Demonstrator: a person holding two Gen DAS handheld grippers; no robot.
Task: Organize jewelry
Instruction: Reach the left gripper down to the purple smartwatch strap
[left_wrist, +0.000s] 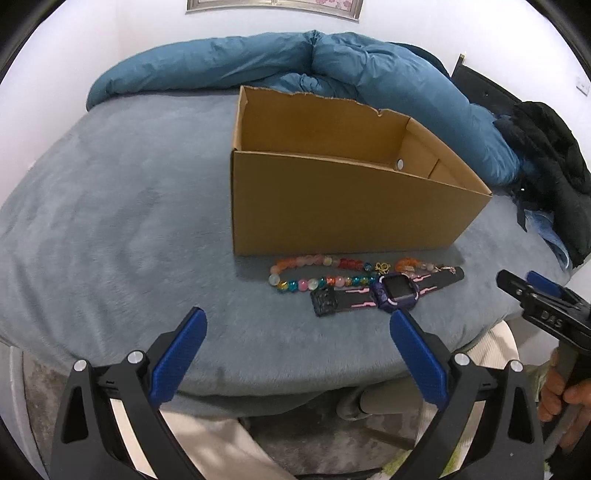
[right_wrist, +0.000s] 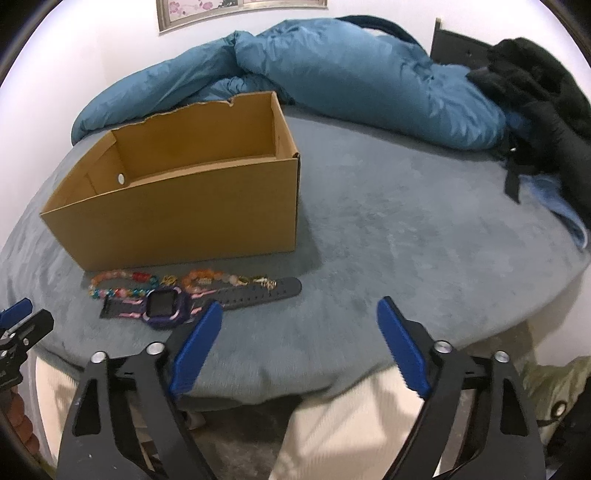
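Above bed edge, both grippers (left_wrist: 297, 323) (right_wrist: 299, 314) agape, seemingly empty.

Home bedroom, bed (left_wrist: 110, 221) with plush grey-blue cover, rumpled blue duvet (left_wrist: 332, 62) by white wall, framed picture (right_wrist: 240, 11) above, dark clothes (right_wrist: 546, 92) heaped aside

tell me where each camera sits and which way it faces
Left wrist: on the left gripper, angled down at the bed; cardboard box ahead, smartwatch right of centre; its open blue fingers, a hand and pale trousers show.
Right wrist: on the right gripper, same downward tilt; box left; open fingers, trousers show.
Shared: box, smartwatch, bead bracelet, teal duvet; each sees the other gripper.
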